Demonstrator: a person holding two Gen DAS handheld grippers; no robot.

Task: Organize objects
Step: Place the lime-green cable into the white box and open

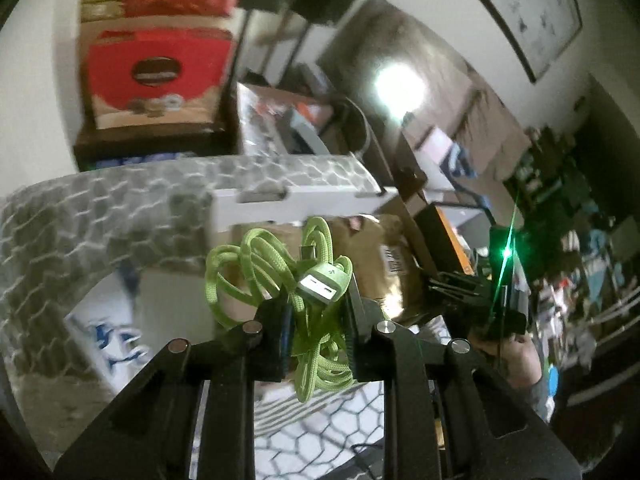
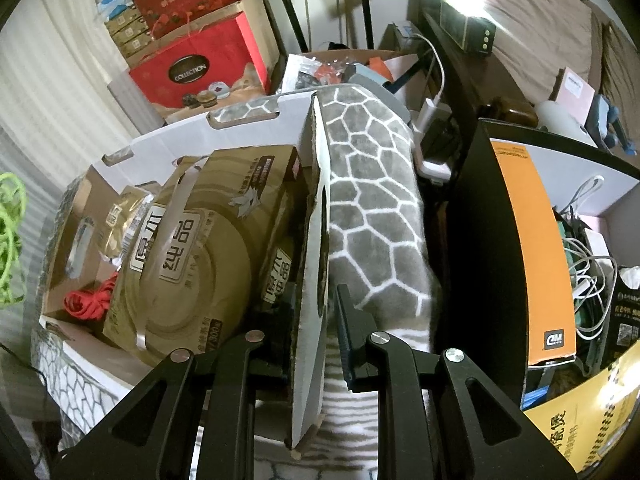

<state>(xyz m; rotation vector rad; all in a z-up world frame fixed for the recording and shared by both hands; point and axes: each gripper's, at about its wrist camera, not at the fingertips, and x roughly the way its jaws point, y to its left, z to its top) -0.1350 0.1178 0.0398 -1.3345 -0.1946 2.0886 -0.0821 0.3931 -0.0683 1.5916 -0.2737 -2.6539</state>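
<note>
**Jaws clamped on a cable and on a box wall**

Jaws of the left gripper [image 1: 316, 312] are clenched on a bundle of green cable [image 1: 276, 276], held up in the air with its silver plug facing the camera and loops hanging down between the fingers. Behind the bundle, in the blurred left wrist view, lies the white cardboard box [image 1: 296, 196] with a slot handle in its rim, wrapped outside in a grey honeycomb-pattern cloth [image 1: 100, 220]. To the right of it the other gripper shows as a dark shape with a green light.

Jaws of the right gripper [image 2: 312, 320] straddle the near right wall of that white cardboard box [image 2: 312, 240]: the right finger presses on the outside of the wall, and the left finger sits inside, mostly hidden. The grey patterned cloth [image 2: 372, 208] drapes over the outside of this wall. Inside the box a large gold tissue pack [image 2: 188, 264] fills most of the space, with a red cord [image 2: 90, 304] coiled in the near left corner. The green cable [image 2: 10, 240] is visible at the far left edge of this view, outside the box.

Right of the box stands a black-and-orange box [image 2: 532, 248], and beyond it a tangle of white cables [image 2: 588, 268]. Behind, red gift boxes [image 2: 200, 68] are stacked near a curtain.
</note>
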